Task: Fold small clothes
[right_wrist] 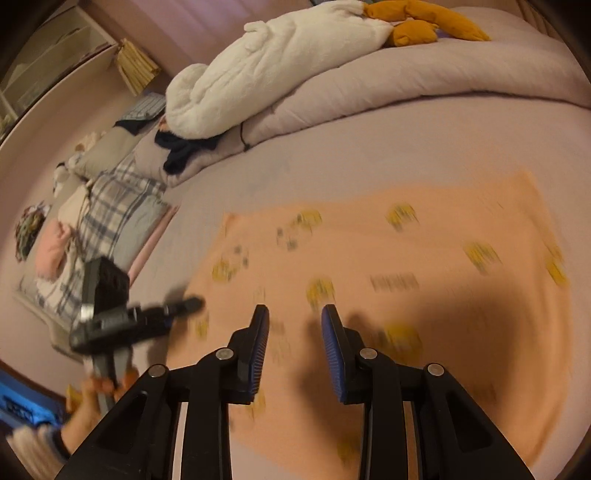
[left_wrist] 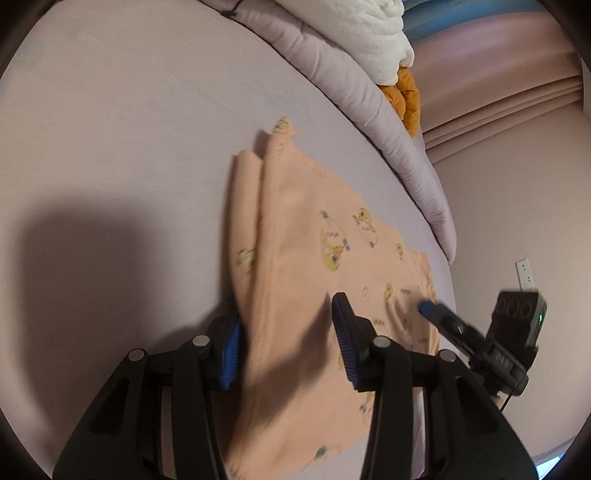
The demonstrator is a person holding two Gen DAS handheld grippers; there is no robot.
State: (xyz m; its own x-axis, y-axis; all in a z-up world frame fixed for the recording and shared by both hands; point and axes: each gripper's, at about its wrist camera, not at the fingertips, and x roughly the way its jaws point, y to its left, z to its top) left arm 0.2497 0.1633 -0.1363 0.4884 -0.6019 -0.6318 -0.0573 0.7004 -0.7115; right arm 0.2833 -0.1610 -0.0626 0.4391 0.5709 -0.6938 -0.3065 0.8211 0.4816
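While both grippers hang low over the bed, one peach garment with yellow prints lies flat on the sheet, its far end doubled into a fold. The left gripper stands parted with a raised ridge of the cloth between its jaws; whether they pinch it I cannot tell. The right gripper is parted above the cloth, holding nothing. Farther away lie one rolled duvet, one white blanket and one orange plush toy.
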